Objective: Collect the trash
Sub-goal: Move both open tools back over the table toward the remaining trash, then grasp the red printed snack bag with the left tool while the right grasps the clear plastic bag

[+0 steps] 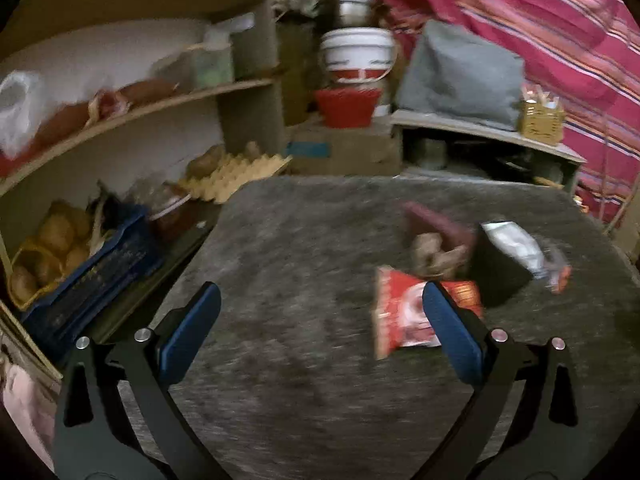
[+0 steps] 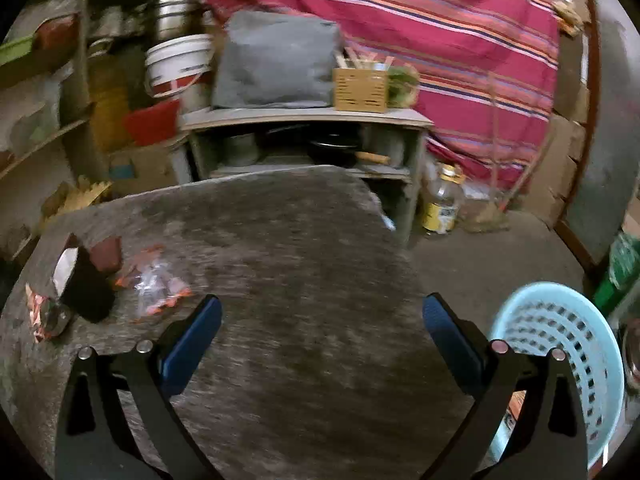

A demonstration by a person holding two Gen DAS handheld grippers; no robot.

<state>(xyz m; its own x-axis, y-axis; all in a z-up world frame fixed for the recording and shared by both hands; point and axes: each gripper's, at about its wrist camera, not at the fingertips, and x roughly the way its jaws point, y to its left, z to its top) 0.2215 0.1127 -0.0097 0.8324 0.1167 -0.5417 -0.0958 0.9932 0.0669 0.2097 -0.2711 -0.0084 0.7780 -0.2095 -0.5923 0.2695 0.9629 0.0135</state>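
A grey stone-look table [image 1: 304, 264] holds a pile of trash at its right side in the left wrist view: a red snack wrapper [image 1: 400, 312], a crumpled brown paper [image 1: 434, 254], a black bag [image 1: 498, 268] with a silver wrapper [image 1: 516, 246] on it, and a dark red packet [image 1: 436, 226]. My left gripper [image 1: 320, 304] is open above the table, its right finger in front of the red wrapper, nothing between the fingers. In the right wrist view the same pile [image 2: 88, 280] lies far left, with a clear orange-edged wrapper [image 2: 160, 288]. My right gripper [image 2: 322, 312] is open and empty.
A light blue perforated basket [image 2: 568, 360] stands on the floor right of the table [image 2: 280, 264]. Shelves [image 1: 132, 116] with an egg tray [image 1: 236, 170] and a blue crate [image 1: 92, 272] lie to the left. Behind are a low cabinet [image 2: 308, 140], a white bucket [image 1: 356, 54] and a striped cloth [image 2: 420, 20].
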